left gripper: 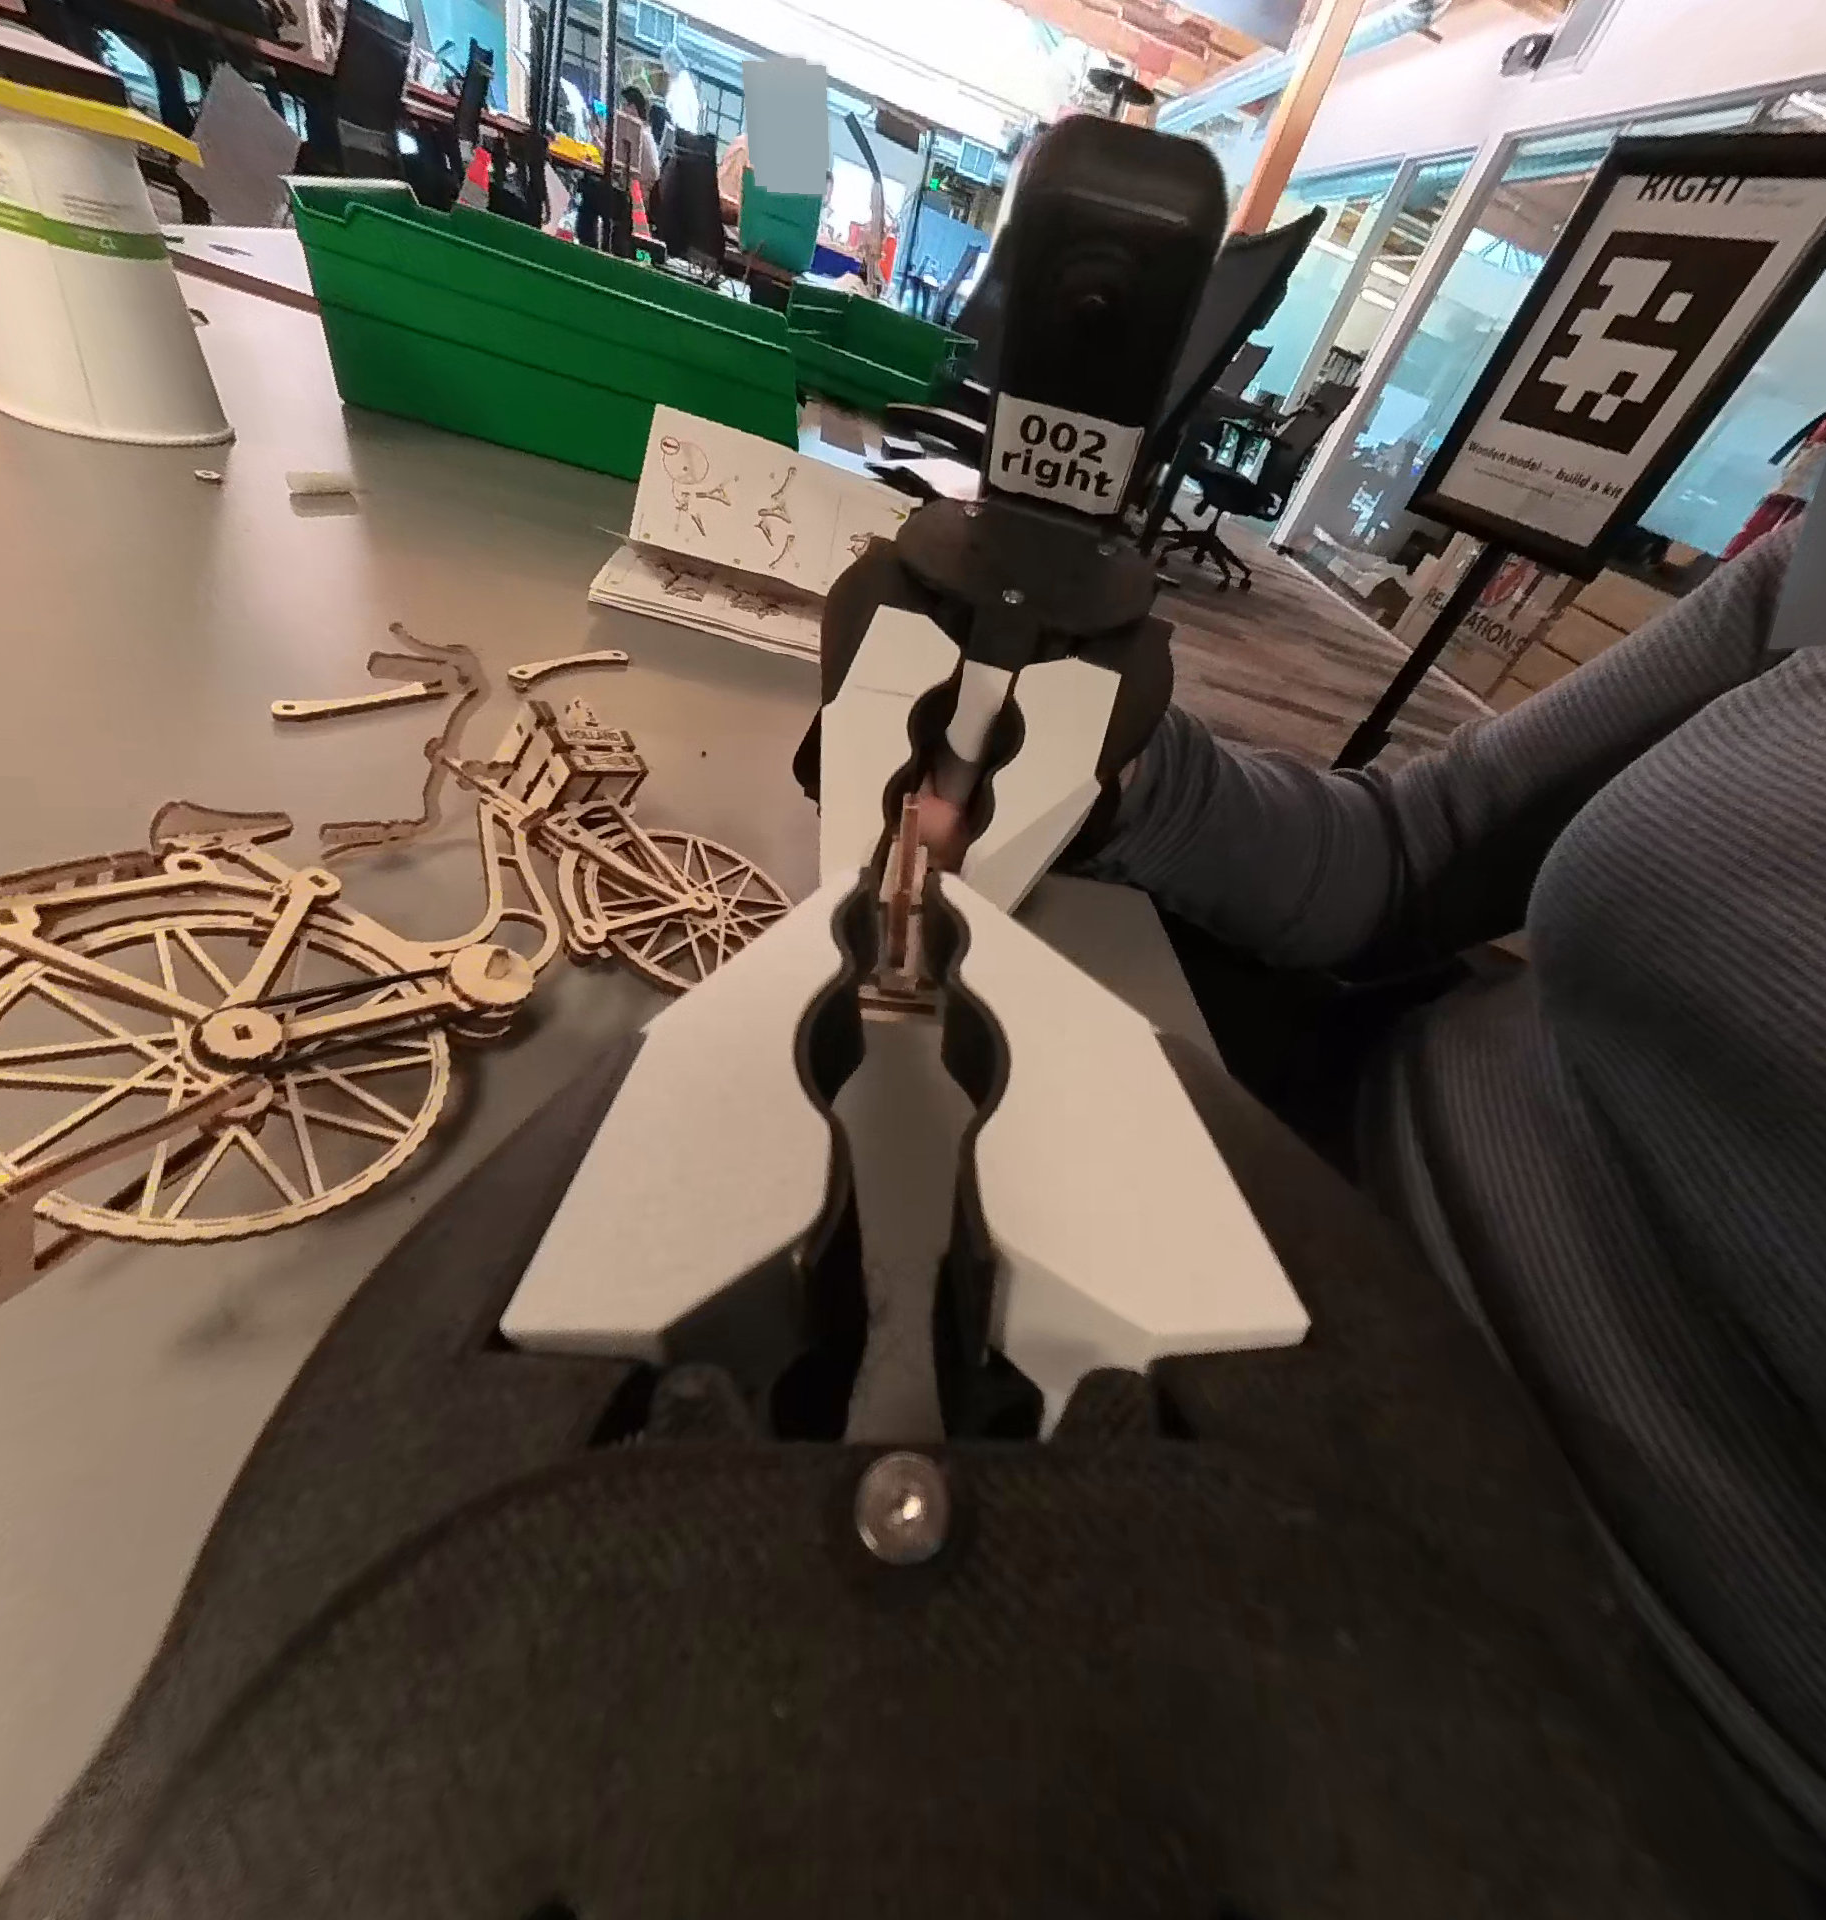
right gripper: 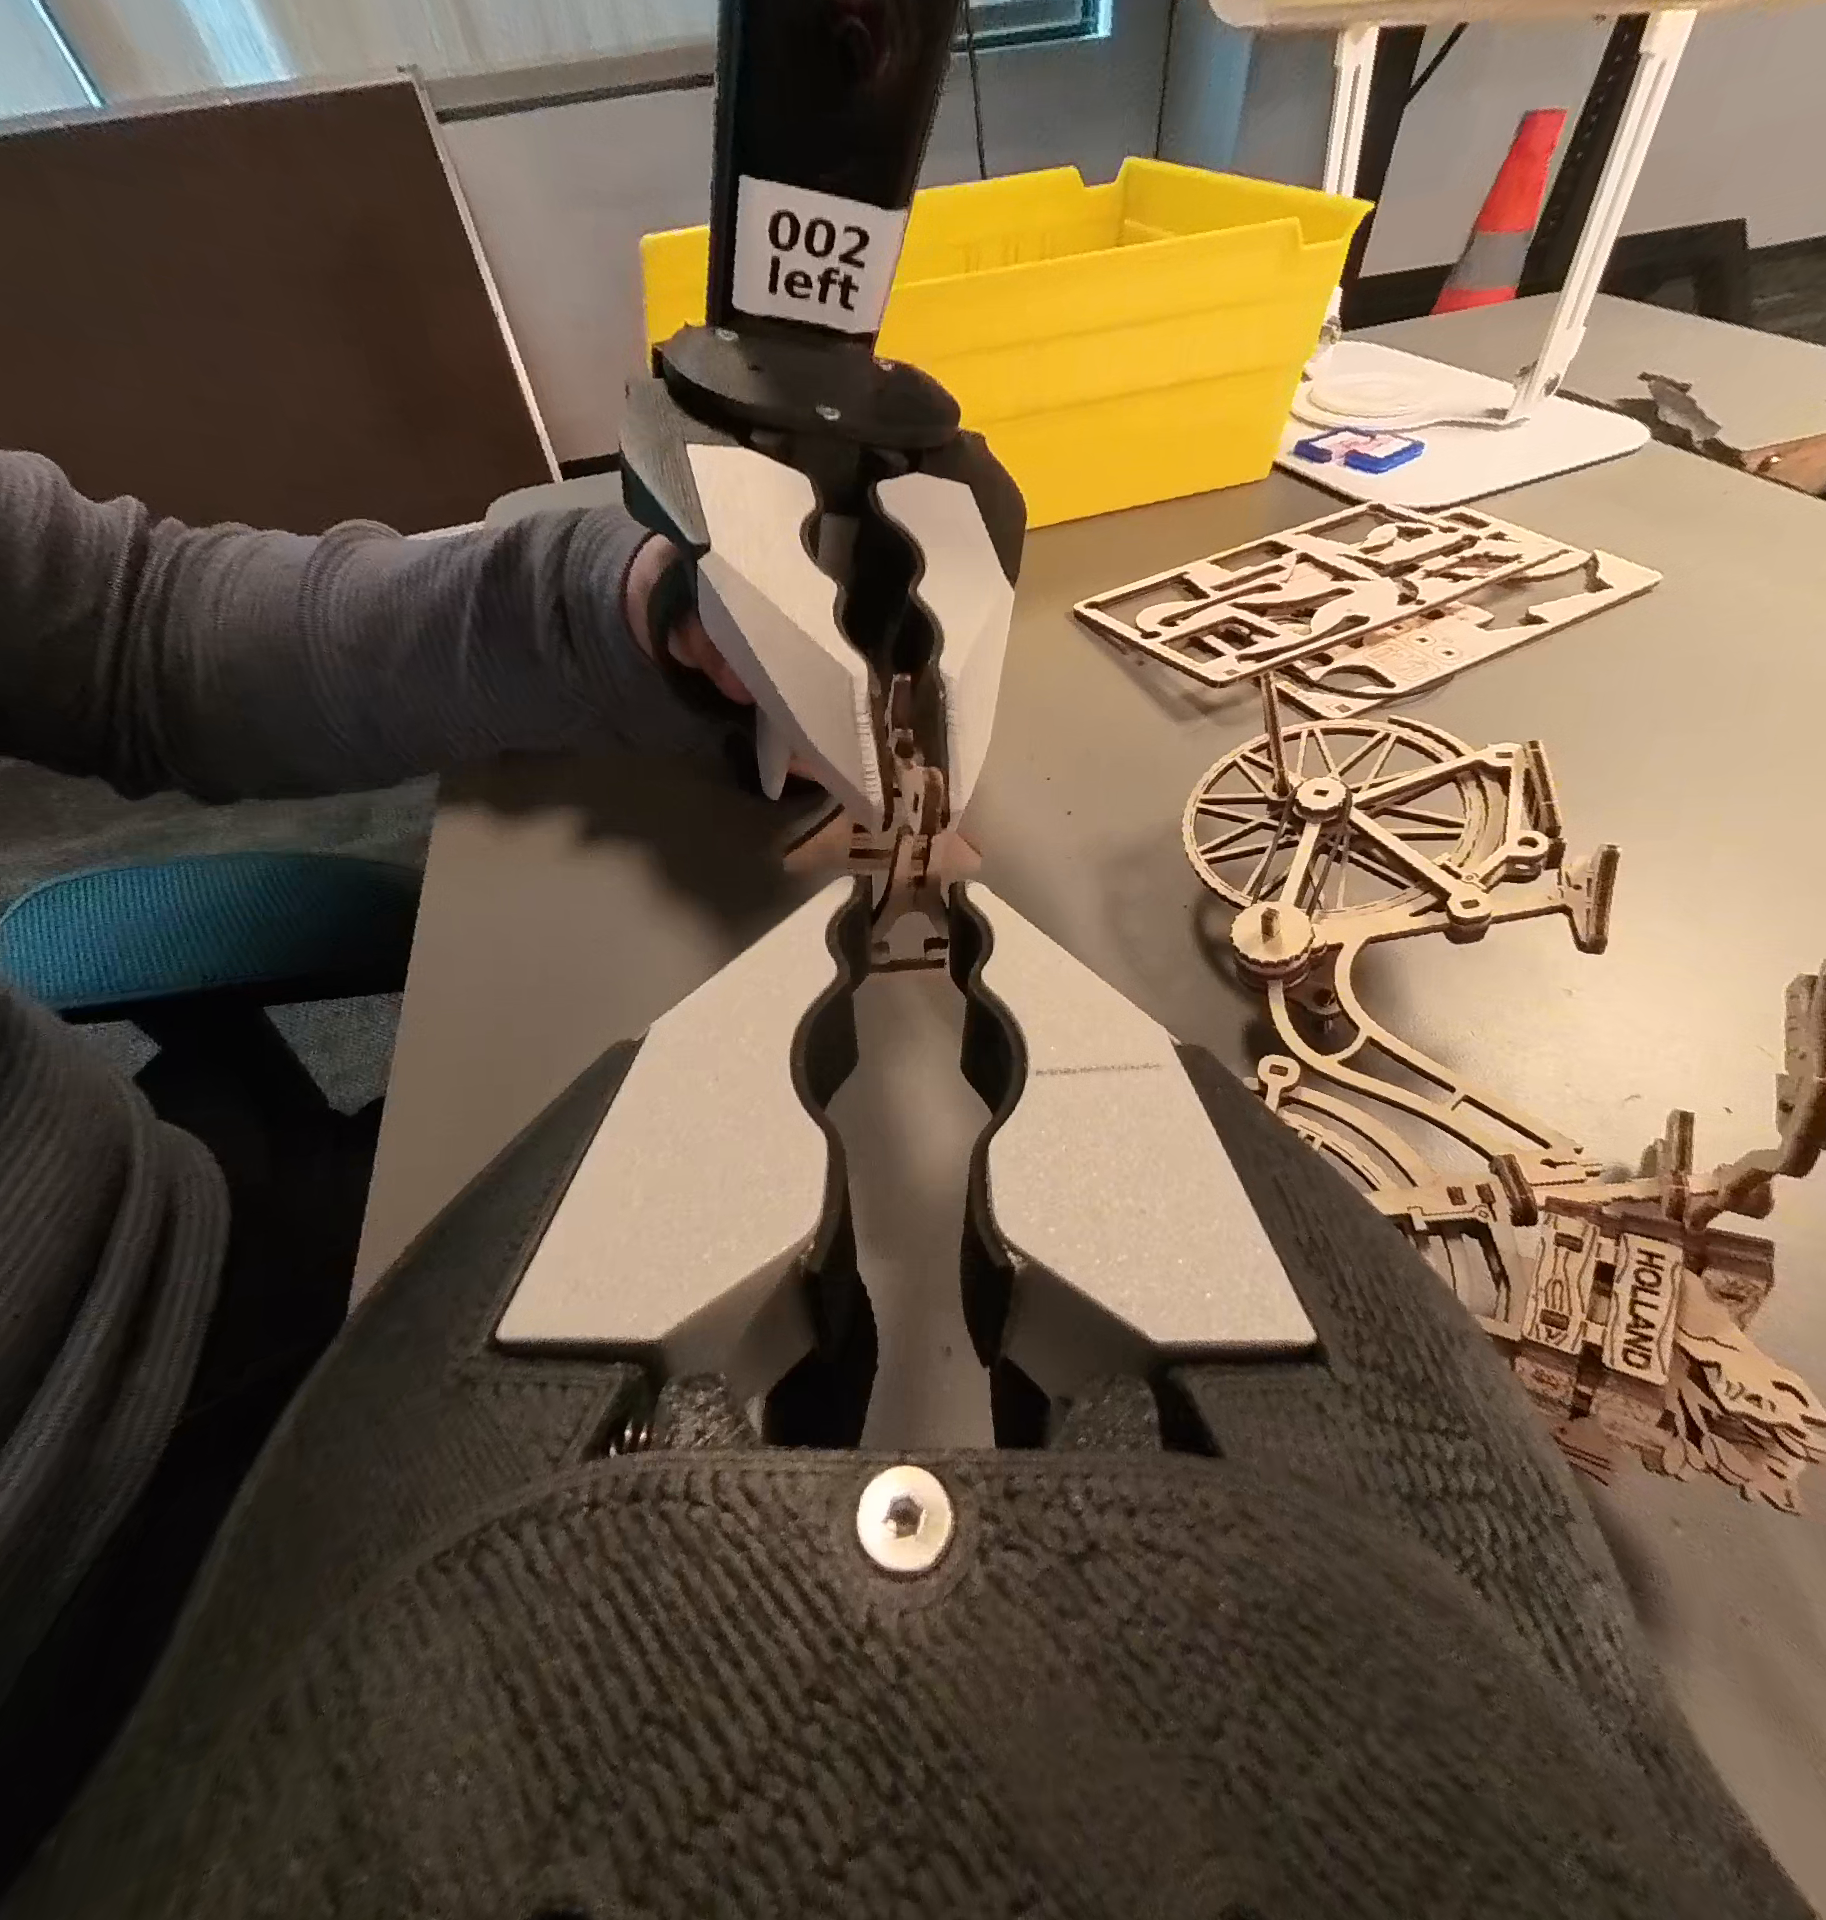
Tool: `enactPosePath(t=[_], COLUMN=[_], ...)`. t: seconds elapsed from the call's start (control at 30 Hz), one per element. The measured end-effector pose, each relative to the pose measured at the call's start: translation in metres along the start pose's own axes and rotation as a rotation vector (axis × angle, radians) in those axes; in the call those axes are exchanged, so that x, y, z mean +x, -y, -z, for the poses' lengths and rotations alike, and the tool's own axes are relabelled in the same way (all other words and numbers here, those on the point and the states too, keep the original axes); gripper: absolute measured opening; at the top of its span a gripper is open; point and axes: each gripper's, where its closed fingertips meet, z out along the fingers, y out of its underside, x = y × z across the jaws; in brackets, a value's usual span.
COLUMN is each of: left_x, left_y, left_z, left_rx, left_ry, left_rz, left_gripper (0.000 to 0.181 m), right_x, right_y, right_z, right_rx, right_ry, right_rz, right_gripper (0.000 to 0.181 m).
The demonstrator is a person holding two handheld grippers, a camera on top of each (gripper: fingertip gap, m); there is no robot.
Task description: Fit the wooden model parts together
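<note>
A small wooden sub-assembly (right gripper: 896, 844) is held in the air between the two grippers, tip to tip. My right gripper (right gripper: 906, 914) is shut on its near end. My left gripper (right gripper: 904, 774) comes down from above in the right wrist view and is shut on its far end. In the left wrist view, my left gripper (left gripper: 898, 894) is shut on the same thin wooden part (left gripper: 901, 940), with the right gripper (left gripper: 935, 800) facing it. The wooden bicycle model (left gripper: 223, 997) lies flat on the grey table; it also shows in the right wrist view (right gripper: 1408, 862).
Loose wooden strips (left gripper: 441, 681) lie behind the bicycle. A cut-out wooden sheet (right gripper: 1356, 603), a yellow bin (right gripper: 1117, 343), stacked green bins (left gripper: 545, 332), an instruction booklet (left gripper: 753, 520), a white cylinder (left gripper: 67, 281) and a marker sign on a stand (left gripper: 1636, 343) surround the work area. My two grippers' fingertips are within a few centimetres of each other.
</note>
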Motion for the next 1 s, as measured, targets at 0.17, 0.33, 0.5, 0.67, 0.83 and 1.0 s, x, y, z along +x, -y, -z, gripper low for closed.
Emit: enactPosePath(t=[0.17,0.33,0.5,0.67,0.83,1.0], left_x=[-0.001,-0.006,-0.012,-0.012,-0.011,-0.009], left_y=[-0.014,-0.034,-0.044,-0.055,-0.055,-0.048], left_z=[0.000,0.001,0.003,0.002,0.003,0.009], left_rx=[-0.110,-0.248,-0.324,-0.393,-0.392,-0.348], left_ry=[0.022,0.047,0.080,0.098,0.096,0.098], left_rz=[-0.045,-0.072,-0.081,-0.104,-0.093,-0.134], left_gripper=[0.007,0.007,0.007,0.007,0.017,0.018], right_x=[0.000,0.000,0.004,0.003,0.003,0.002], right_y=[-0.014,-0.036,-0.044,-0.045,-0.046,-0.046], right_z=[-0.004,-0.012,-0.014,-0.014,-0.015,-0.015], right_rx=[-0.108,-0.262,-0.320,-0.325,-0.330,-0.333], right_ry=[-0.017,-0.023,-0.033,-0.029,-0.032,-0.033], right_rz=[0.063,0.123,0.127,0.127,0.141,0.153], right_gripper=[0.012,0.012,0.012,0.012,0.012,0.012])
